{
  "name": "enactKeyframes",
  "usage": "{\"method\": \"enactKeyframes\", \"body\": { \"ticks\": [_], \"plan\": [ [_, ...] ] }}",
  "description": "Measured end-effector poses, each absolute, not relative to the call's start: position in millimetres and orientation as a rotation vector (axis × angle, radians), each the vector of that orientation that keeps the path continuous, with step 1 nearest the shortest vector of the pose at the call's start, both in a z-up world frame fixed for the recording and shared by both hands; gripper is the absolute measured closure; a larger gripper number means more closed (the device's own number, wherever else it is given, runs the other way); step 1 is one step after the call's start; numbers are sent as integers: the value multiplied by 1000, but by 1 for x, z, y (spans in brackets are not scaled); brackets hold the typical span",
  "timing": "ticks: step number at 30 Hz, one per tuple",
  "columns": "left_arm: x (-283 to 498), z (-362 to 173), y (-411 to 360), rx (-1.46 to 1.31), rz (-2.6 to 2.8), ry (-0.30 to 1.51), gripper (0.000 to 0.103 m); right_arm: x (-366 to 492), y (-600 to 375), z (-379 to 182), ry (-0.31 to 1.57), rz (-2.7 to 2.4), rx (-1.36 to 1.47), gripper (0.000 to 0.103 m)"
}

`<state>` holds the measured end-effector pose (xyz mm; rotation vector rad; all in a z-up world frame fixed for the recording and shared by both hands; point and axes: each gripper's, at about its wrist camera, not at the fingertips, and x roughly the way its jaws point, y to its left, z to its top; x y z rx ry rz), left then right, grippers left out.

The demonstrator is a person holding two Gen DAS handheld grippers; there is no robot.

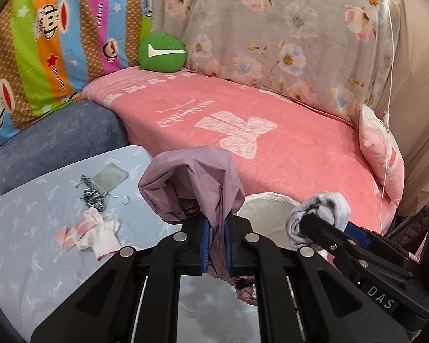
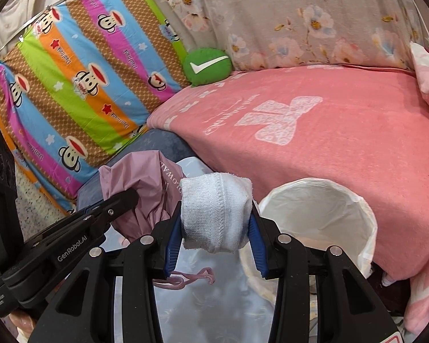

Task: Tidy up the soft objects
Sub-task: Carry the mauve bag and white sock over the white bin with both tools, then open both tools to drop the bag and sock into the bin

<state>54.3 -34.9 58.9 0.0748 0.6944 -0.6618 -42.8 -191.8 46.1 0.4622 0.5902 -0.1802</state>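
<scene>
My left gripper is shut on a mauve drawstring bag, held up above the pale blue cloth; its pink cord hangs below. My right gripper is shut on a rolled white sock, close beside the bag and just left of a white lined bin. In the left wrist view the right gripper with the sock sits at the right, in front of the bin. A pink-and-white sock pile, a speckled item and a grey pouch lie on the blue cloth at left.
A pink blanket covers the sofa seat behind. A green round cushion rests at the back corner. A striped monkey-print cloth and a floral cover hang behind. A pink pillow leans at the right. A blue-grey armrest lies left.
</scene>
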Motion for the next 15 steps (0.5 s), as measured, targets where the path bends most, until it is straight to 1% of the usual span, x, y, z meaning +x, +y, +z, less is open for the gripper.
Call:
{"method": "enactKeyframes", "body": {
  "ticks": [15],
  "plan": [
    [43, 50, -85, 128, -727, 725, 94, -58, -236, 31, 592, -262, 521, 62]
  ]
}}
